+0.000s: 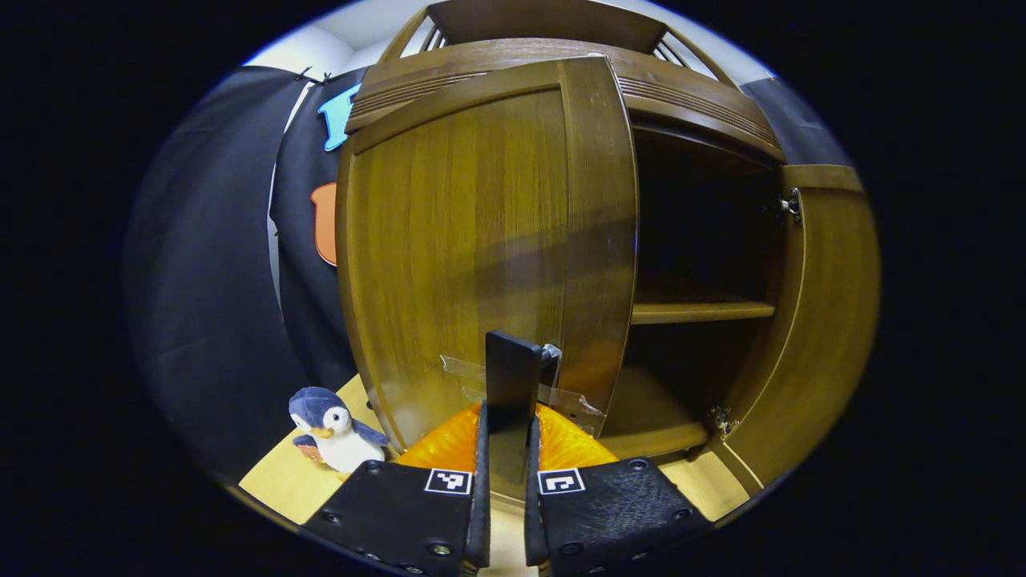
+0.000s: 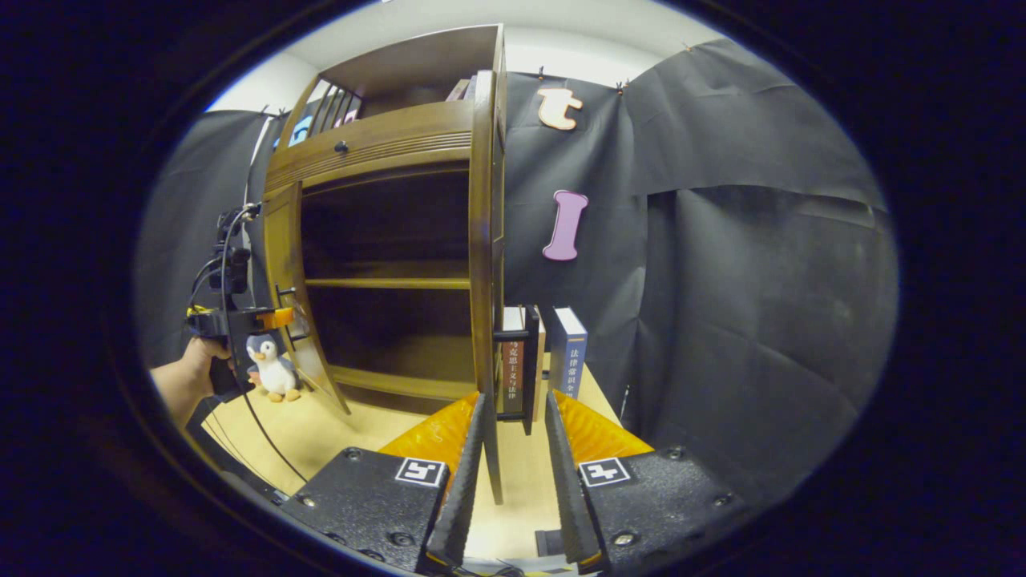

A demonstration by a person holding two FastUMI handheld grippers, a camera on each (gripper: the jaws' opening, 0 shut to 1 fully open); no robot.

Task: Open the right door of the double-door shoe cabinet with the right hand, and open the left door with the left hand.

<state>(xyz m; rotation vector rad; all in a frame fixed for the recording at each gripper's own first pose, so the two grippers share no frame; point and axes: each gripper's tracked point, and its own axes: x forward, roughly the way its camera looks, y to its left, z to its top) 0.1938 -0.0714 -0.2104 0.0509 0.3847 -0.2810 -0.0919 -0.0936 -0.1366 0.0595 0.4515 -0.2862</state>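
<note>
Shoe cabinet [image 2: 385, 240] stands on a light wood floor [image 2: 321, 433] against black cloth walls. Left gripper [image 1: 507, 449] pinches the dark handle [image 1: 513, 377] of the left door [image 1: 473, 240], which is partly open. Right gripper [image 2: 507, 449] is spread around the right door [image 2: 483, 240] edge (swung wide), not pressing. Plush penguin [image 1: 333, 429] sits beside the cabinet; books [image 2: 561, 353] stand behind the right door.
</note>
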